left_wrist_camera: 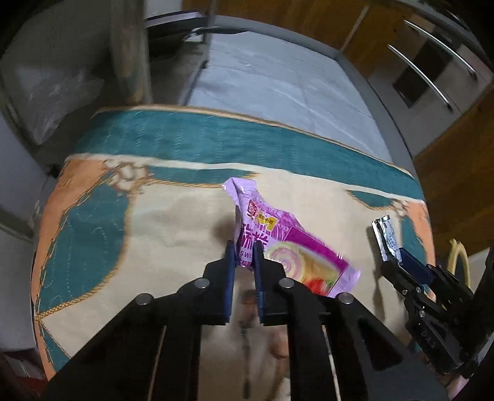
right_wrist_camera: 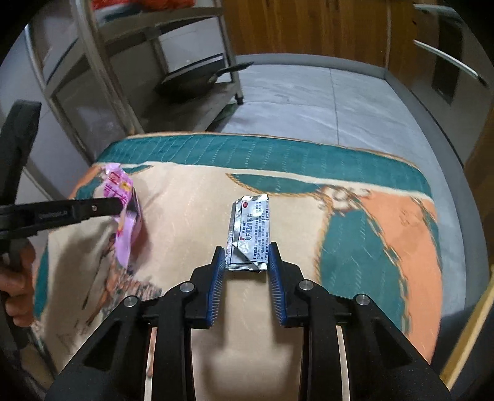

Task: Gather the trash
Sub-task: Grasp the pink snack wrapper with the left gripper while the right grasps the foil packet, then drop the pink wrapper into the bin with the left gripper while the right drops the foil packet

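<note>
A purple snack wrapper [left_wrist_camera: 278, 243] is pinched between the blue pads of my left gripper [left_wrist_camera: 245, 250], which is shut on it above a patterned cloth [left_wrist_camera: 173, 222]. The wrapper also shows in the right wrist view [right_wrist_camera: 125, 212], held by the left gripper [right_wrist_camera: 128, 205]. A silver foil sachet [right_wrist_camera: 248, 234] lies between the fingertips of my right gripper [right_wrist_camera: 246, 251]. Its jaws stand a sachet-width apart, at the sachet's sides. In the left wrist view the sachet [left_wrist_camera: 386, 237] sticks up from the right gripper [left_wrist_camera: 393, 257].
The teal, cream and orange cloth [right_wrist_camera: 370, 246] covers a raised surface. Beyond it is a grey tiled floor [right_wrist_camera: 324, 101], a metal rack [right_wrist_camera: 129, 61] holding a dark pan [right_wrist_camera: 191, 83], and wooden cabinets [right_wrist_camera: 308, 27].
</note>
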The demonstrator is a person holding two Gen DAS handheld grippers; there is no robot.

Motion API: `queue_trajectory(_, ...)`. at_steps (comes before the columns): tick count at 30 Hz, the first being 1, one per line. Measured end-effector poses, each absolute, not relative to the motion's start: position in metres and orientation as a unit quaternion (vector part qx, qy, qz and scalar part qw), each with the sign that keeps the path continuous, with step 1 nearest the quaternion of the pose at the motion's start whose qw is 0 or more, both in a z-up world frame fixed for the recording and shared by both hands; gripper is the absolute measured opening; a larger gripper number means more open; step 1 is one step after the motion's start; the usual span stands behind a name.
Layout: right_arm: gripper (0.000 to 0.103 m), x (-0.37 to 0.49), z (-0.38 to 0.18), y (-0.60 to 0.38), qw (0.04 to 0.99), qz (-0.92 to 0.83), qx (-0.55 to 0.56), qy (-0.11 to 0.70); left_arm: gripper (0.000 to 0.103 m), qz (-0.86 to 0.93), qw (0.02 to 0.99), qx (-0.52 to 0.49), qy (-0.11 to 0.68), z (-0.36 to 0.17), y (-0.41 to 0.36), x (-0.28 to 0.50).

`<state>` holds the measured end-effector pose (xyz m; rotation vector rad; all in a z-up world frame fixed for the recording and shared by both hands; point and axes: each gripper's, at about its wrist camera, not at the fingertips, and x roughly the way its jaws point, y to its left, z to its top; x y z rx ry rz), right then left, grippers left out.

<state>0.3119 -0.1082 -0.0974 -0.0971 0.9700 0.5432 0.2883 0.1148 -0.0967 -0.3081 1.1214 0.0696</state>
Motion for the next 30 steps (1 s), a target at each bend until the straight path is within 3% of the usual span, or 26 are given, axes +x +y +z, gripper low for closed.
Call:
queue_trajectory(15, 0.03, 0.24, -0.026, -0.215, 0.879, 0.208, 0.046, 0.426, 0.008, -0.049, 0.871, -0.138, 0.468, -0.025, 0.036, 0.254)
queue_trajectory(30, 0.03, 0.172, 0.014, -0.264, 0.912, 0.174, 0.043, 0.37, 0.008, -0.116, 0.891, -0.09, 0.43, 0.019, -0.063, 0.225)
